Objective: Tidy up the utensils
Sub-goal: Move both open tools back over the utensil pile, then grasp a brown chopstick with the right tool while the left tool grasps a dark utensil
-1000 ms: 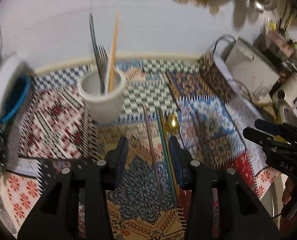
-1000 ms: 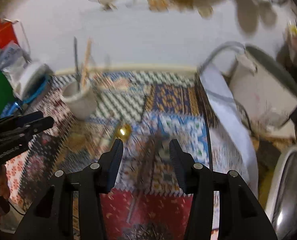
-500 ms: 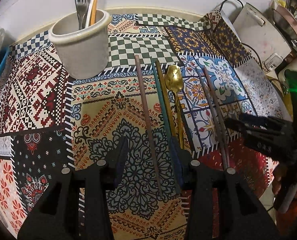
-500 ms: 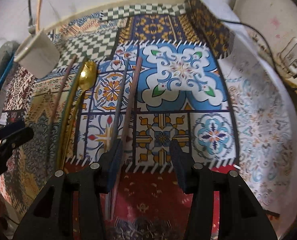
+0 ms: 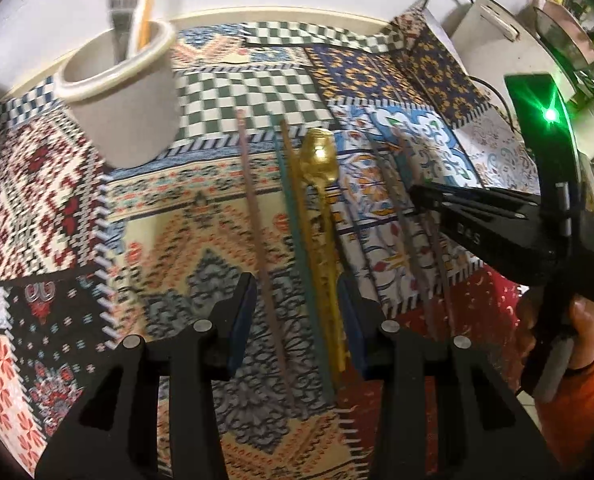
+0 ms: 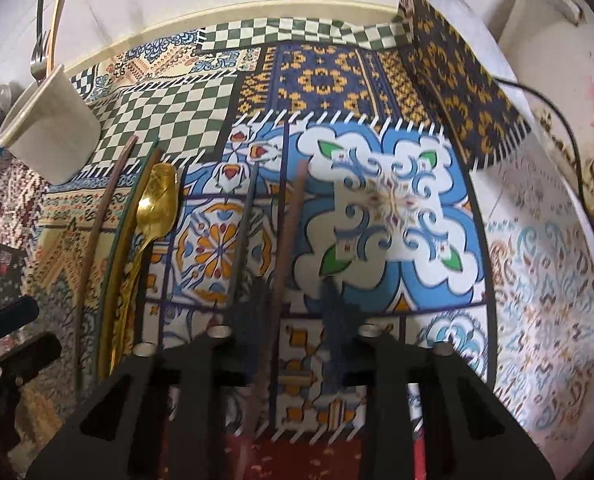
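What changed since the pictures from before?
Both grippers came down close to the patterned mat. The right gripper has just been closing its jaws, with the brown chopstick between them. The left gripper stayed open and now straddles the gold spoon. The cup and the things lying on the mat did not move.

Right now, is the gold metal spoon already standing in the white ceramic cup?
No, the gold metal spoon lies flat on the patterned mat, beside the white ceramic cup, which holds a fork and chopstick.
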